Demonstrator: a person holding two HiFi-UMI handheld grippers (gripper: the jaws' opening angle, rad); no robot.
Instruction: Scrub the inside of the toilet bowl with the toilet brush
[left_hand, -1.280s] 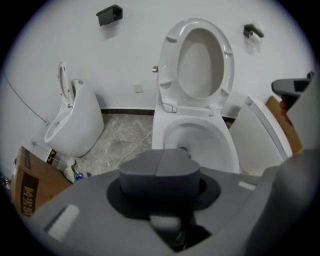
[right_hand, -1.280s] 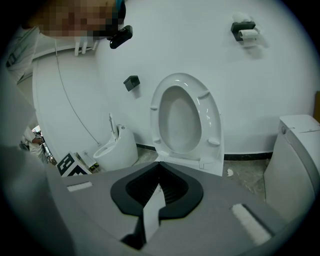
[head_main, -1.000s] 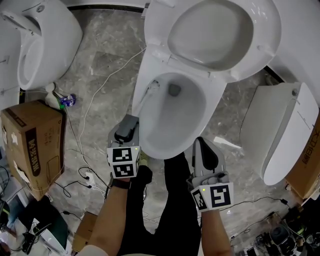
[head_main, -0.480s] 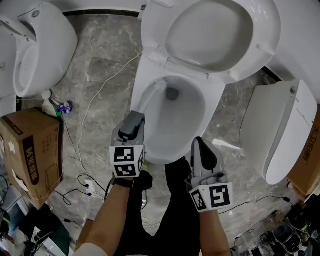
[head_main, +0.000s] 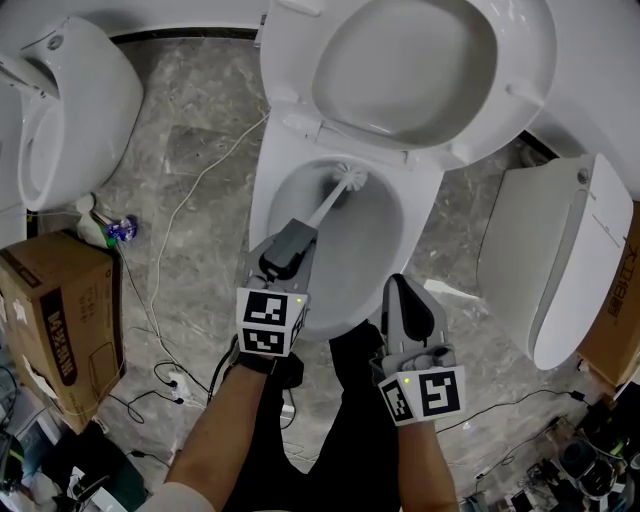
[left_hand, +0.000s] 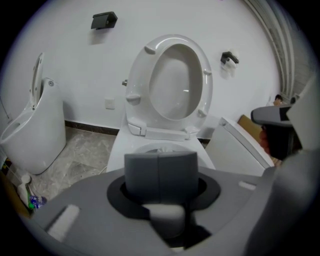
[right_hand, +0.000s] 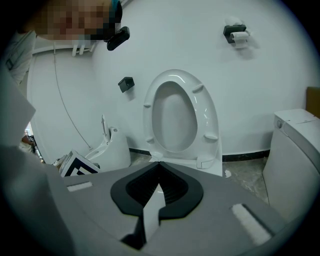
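Brush: head (head_main: 352, 178) is down inside the bowl (head_main: 375, 240), at the back near the rim. Its handle slants up to my left claw (head_main: 296, 234).
Left claw: clamped narrow on the handle's top end.
Right claw (head_main: 402, 285): closed on nothing, beside the bowl's front.
Risk: I judge bristles catching under the rim could twist the handle in the pads, and a hard flick would throw water out.
Edges: raised seat (head_main: 400, 70) sits just behind the brush head, so a high stroke knocks it.
Room: open bowl toward me. Cables (head_main: 180, 220) trail on the left.
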